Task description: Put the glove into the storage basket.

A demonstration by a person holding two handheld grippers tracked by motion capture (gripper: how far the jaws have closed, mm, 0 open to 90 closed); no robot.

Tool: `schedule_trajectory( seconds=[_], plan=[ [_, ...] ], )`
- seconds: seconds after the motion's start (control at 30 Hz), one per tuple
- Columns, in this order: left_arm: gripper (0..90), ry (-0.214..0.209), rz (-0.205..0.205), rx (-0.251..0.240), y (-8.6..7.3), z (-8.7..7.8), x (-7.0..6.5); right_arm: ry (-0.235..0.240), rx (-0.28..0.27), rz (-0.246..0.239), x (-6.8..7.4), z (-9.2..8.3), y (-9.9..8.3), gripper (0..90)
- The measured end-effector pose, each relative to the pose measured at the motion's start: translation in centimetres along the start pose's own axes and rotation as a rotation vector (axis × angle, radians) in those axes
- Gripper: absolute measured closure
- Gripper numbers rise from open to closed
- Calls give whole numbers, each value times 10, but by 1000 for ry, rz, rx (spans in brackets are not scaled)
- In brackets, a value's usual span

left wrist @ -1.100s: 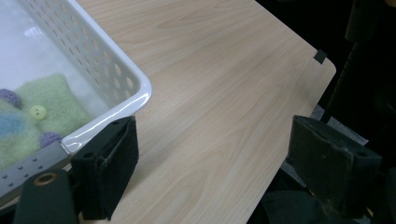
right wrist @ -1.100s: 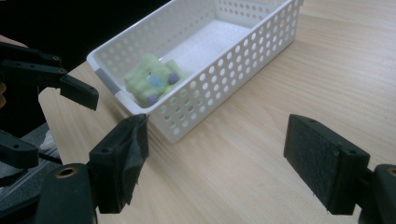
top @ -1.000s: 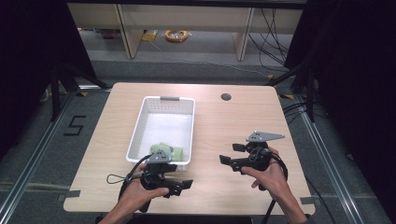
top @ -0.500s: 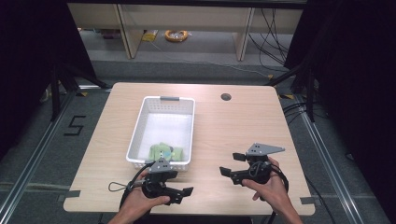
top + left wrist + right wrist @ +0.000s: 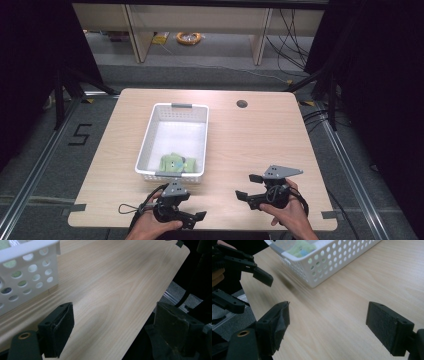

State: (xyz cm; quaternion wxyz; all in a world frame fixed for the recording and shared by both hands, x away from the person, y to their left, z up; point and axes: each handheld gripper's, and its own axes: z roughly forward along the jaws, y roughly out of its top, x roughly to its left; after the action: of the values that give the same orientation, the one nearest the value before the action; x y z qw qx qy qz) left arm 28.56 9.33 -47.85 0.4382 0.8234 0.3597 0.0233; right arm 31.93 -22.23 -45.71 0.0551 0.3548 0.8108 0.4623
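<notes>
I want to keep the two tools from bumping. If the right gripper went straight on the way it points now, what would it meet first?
Probably the left gripper, which lies ahead of the open right gripper over bare table. The white basket sits just beside that line. Depth is unclear.

A lab recording bay: wooden table [image 5: 250,145] on taped grey floor [image 5: 80,134], black curtains [image 5: 380,60], loose cables [image 5: 292,30].

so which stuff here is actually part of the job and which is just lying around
In the job:
white basket
green soft toy lying in the basket
left claw, open
right claw, open

Lying about:
yellow cable coil on the floor
round hole in the tabletop
</notes>
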Motion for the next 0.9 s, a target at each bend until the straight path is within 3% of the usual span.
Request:
schedule_trajectory(
  seconds=[0.03,0.07,0.1,0.13,0.17,0.2,0.23,0.27,0.3,0.37,0.43,0.53,0.57,0.6,0.67,0.7,0.77,0.8,0.87,0.9],
  plan=[
    [162,8,7,6,-2,1,0,17,-4,30,2,1,-2,202],
    [161,8,18,20,-3,1,0,13,-6,-2,-1,1,-5,202],
    [162,11,16,16,-4,2,-1,12,10,27,2,0,-7,202],
    [161,9,13,12,-5,3,-2,16,-5,-3,-1,1,-9,202],
    [162,12,23,21,-6,4,-2,9,9,14,1,0,-11,202],
    [162,14,6,20,-8,5,-3,21,-1,-14,-2,1,-12,201],
    [162,12,38,34,-8,4,-2,26,9,-20,-2,-1,-13,202],
    [162,11,32,29,-9,5,-2,8,18,32,2,-2,-16,201],
    [162,9,23,23,-10,6,-3,19,-1,0,-1,-1,-17,201],
    [162,10,6,22,-11,7,-4,2,-9,3,1,-2,-20,199],
    [162,26,58,36,-13,6,-2,15,10,24,3,-3,-23,193],
    [161,29,52,43,-17,7,-3,-2,19,-21,3,-3,-28,183],
    [162,21,32,34,-18,8,-5,-10,29,2,7,-3,-30,182],
    [162,20,67,56,-19,7,-3,3,23,-24,5,-2,-31,182],
    [161,19,53,52,-22,9,-6,7,41,-8,8,-2,-34,181],
    [162,22,68,58,-23,9,-7,6,29,-37,7,-1,-36,181],
    [162,31,60,53,-24,10,-8,-7,46,-10,10,-2,-37,180],
    [162,29,92,62,-25,9,-7,-6,51,-21,11,-2,-40,179],
    [162,25,86,61,-26,9,-8,9,51,-47,8,-1,-42,178],
    [162,23,89,64,-27,9,-8,9,63,-21,11,-1,-44,178]
  ],
)
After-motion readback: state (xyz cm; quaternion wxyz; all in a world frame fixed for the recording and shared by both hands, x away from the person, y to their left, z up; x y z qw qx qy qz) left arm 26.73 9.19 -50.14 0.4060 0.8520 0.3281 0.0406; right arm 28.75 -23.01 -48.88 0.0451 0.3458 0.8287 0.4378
